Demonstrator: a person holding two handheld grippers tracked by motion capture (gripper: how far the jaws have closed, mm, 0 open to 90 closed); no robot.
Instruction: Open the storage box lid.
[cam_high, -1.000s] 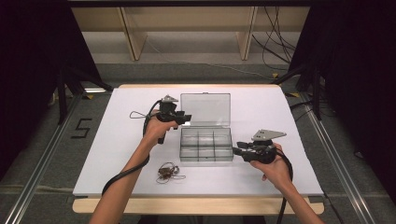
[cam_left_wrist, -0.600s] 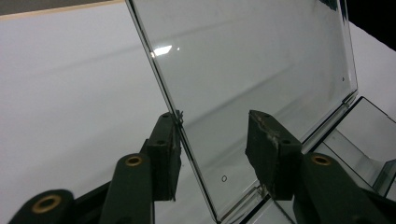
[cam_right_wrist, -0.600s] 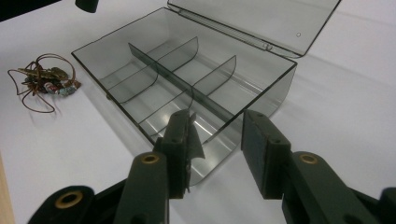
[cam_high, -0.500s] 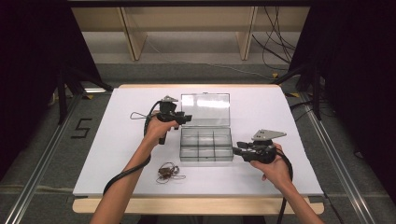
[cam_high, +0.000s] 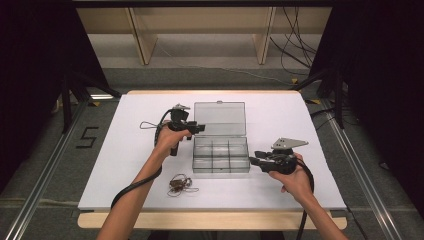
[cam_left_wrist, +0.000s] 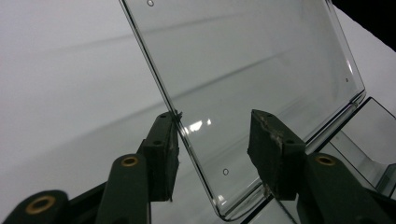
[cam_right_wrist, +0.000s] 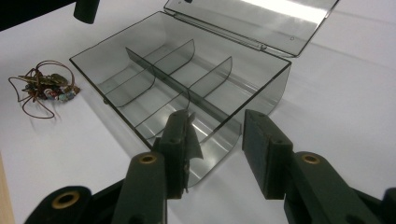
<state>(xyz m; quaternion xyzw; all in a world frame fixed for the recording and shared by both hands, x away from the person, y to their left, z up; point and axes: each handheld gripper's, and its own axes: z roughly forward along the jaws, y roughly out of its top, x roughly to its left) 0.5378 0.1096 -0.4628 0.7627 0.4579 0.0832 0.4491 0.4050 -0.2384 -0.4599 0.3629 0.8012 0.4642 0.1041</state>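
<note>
A clear plastic compartment box (cam_high: 196, 156) stands open mid-table, its lid (cam_high: 220, 119) laid back flat. My left gripper (cam_high: 200, 128) is at the lid's left edge. In the left gripper view the lid (cam_left_wrist: 252, 60) edge runs between the jaws of my left gripper (cam_left_wrist: 212, 149). They have just been opening and stand open, with the left pad (cam_left_wrist: 163, 154) close beside the edge. My right gripper (cam_high: 252, 161) is at the box's right wall. In the right gripper view my right gripper (cam_right_wrist: 217, 144) is open astride the corner of the box (cam_right_wrist: 261, 79), without pressing on it.
A small tangle of brown wire with beads (cam_high: 178, 184) lies on the white tabletop (cam_high: 125, 150) in front of the box at the left, and the same tangle (cam_right_wrist: 44, 86) is seen from the right gripper. The box compartments look bare. Cables trail from both grippers toward the front edge.
</note>
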